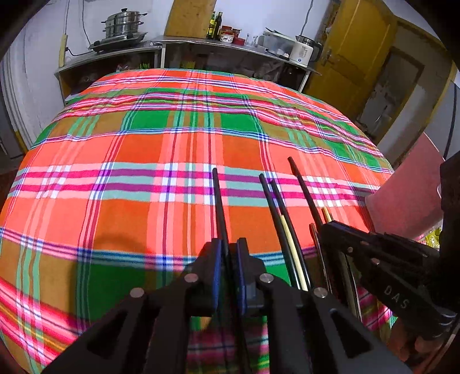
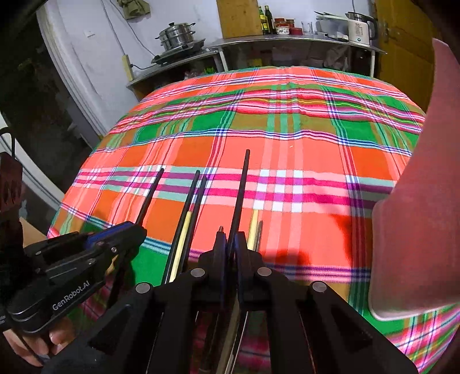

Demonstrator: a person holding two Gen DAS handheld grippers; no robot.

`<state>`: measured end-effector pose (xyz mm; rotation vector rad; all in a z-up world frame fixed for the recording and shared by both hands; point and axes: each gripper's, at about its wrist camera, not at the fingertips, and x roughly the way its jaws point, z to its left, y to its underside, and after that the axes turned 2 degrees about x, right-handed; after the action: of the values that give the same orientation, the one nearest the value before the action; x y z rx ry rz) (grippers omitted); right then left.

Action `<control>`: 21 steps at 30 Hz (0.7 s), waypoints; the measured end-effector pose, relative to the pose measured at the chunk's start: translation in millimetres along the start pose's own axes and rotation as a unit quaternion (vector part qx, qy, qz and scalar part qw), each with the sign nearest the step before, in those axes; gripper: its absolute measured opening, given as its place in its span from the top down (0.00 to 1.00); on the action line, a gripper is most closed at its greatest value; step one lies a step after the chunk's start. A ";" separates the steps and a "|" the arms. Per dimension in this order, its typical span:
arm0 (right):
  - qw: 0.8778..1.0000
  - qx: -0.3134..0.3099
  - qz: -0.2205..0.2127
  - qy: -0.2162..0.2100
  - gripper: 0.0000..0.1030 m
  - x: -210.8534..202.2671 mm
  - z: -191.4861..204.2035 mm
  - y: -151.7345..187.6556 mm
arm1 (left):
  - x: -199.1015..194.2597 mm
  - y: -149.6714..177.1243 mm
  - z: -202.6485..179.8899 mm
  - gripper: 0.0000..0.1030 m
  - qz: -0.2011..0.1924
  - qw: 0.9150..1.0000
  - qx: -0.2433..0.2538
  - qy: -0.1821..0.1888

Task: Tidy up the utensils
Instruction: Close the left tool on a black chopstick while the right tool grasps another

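Left fingers [image 1: 229,253] pinch black chopstick [image 1: 219,201]; right fingers [image 2: 230,244] pinch another chopstick [image 2: 241,192], tips pointing forward.

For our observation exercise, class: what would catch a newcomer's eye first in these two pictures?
The bright plaid cloth in orange, green and pink fills the table. Near its front edge each claw grips one black chopstick: the left claw and the right claw, with more chopsticks lying between them. Behind, a steel steamer pot stands on the back counter at the left.
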<state>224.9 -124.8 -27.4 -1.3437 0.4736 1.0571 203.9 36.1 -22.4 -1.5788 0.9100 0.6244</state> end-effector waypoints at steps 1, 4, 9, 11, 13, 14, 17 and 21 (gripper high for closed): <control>1.000 0.002 0.002 -0.001 0.94 1.0 -0.5 -0.8 | 1.3 -1.3 -0.3 0.87 0.000 1.000 -0.002 0.000; 1.000 0.009 0.005 -0.009 0.93 1.4 -1.6 0.0 | 3.3 -3.8 0.0 0.87 -0.001 1.000 -0.003 0.001; 1.000 0.020 0.014 -0.016 0.93 -5.0 -2.8 9.6 | 0.4 0.1 4.6 0.87 -0.002 1.000 -0.013 0.006; 1.000 0.017 0.018 -0.012 0.93 -9.7 -1.1 16.4 | -1.6 3.2 5.8 0.87 -0.002 1.000 -0.016 0.008; 1.000 0.017 0.021 -0.011 0.93 -11.8 -0.3 19.0 | -3.1 5.7 5.7 0.87 -0.003 1.000 -0.015 0.007; 1.000 0.016 0.023 -0.010 0.93 -11.6 0.2 19.1 | -3.0 6.0 5.5 0.87 -0.003 1.000 -0.013 0.007; 1.000 0.011 0.024 -0.001 0.93 -8.3 2.6 12.0 | -1.8 3.1 4.6 0.87 0.003 1.000 -0.012 0.006; 1.000 0.008 0.023 0.005 0.93 -1.0 3.1 3.1 | 0.9 -1.8 5.2 0.87 0.009 1.000 -0.008 0.007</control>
<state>221.0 -122.7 -27.5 -1.3303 0.5214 1.0823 206.3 41.1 -23.1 -1.5913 0.9327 0.6361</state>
